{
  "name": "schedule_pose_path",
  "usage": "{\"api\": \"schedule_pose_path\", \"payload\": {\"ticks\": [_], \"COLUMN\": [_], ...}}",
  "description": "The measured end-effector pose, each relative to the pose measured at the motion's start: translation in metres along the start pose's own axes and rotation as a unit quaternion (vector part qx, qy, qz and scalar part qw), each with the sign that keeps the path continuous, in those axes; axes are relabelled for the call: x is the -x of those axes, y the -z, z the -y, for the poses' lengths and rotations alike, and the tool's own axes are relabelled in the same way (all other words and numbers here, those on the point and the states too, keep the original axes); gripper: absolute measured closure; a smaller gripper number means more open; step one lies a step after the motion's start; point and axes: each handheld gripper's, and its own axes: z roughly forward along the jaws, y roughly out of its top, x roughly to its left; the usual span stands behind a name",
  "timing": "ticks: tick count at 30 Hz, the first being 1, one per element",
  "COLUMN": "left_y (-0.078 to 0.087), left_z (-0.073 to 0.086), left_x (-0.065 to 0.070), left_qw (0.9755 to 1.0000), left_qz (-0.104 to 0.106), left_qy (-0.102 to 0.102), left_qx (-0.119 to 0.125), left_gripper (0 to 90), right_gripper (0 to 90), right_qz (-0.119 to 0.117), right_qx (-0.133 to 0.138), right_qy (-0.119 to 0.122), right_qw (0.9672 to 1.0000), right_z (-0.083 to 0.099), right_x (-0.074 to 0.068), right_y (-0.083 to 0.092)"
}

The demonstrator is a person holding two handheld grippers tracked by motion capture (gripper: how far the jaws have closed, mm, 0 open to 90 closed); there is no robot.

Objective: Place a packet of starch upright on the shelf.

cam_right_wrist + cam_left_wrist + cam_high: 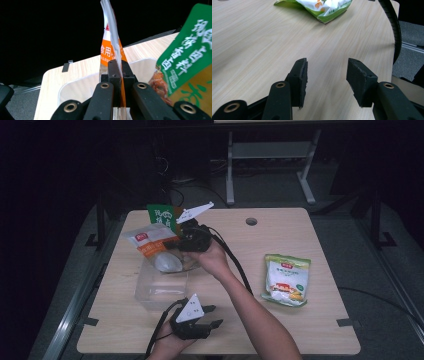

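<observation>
Right gripper (117, 72) clamps the orange pouch's (150, 245) limp, slippery edge above the clear bin (160, 292); left gripper (325, 80) gapes, empty.

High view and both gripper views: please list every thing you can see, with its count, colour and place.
Clear plastic container: one, transparent, left part of the table.
Orange and white packet: one, held over the container.
Green packet: one, green with white characters, standing at the container's far side.
Green and white packet: one, lying flat on the right part of the table.
Table: one, light wood, with a round hole near the far edge.
Left hand-held gripper: one, black, jaws open, near the table's front edge.
Right hand-held gripper: one, black, shut on the orange and white packet.
</observation>
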Motion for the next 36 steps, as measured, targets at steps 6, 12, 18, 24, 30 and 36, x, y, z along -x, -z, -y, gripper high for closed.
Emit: {"api": "schedule_pose_path", "payload": {"ticks": [6,12,18,24,30,36], "left_y": [-0.001,-0.002,-0.003,-0.003,-0.004,-0.005], "left_z": [0.002,0.004,0.004,0.004,0.004,0.004], "left_x": [0.002,0.001,0.001,0.001,0.002,0.004], "left_qw": [1.0,1.0,1.0,1.0,1.0,1.0], "left_qz": [-0.004,0.0,0.0,-0.001,0.001,0.003], "left_qy": [-0.006,0.007,0.0,0.002,0.003,0.003], "left_qx": [-0.006,-0.003,-0.006,-0.005,-0.006,-0.008], "left_gripper": [50.7,50.5,50.5,50.4,50.3,50.2], "right_gripper": [89.9,89.9,89.9,89.3,79.5,89.5], "right_qz": [-0.016,-0.023,-0.025,-0.02,0.006,0.016], "right_qx": [-0.003,-0.015,-0.012,-0.014,-0.032,-0.069], "right_qy": [-0.007,-0.016,-0.039,-0.05,-0.034,-0.025], "right_qw": [0.9998,0.9995,0.9989,0.9984,0.9989,0.9972], "right_z": [0.005,0.012,0.026,0.033,0.027,0.029], "right_x": [0.004,0.009,0.013,0.013,0.01,0.009], "right_y": [-0.022,-0.041,-0.057,-0.063,-0.049,-0.036]}}
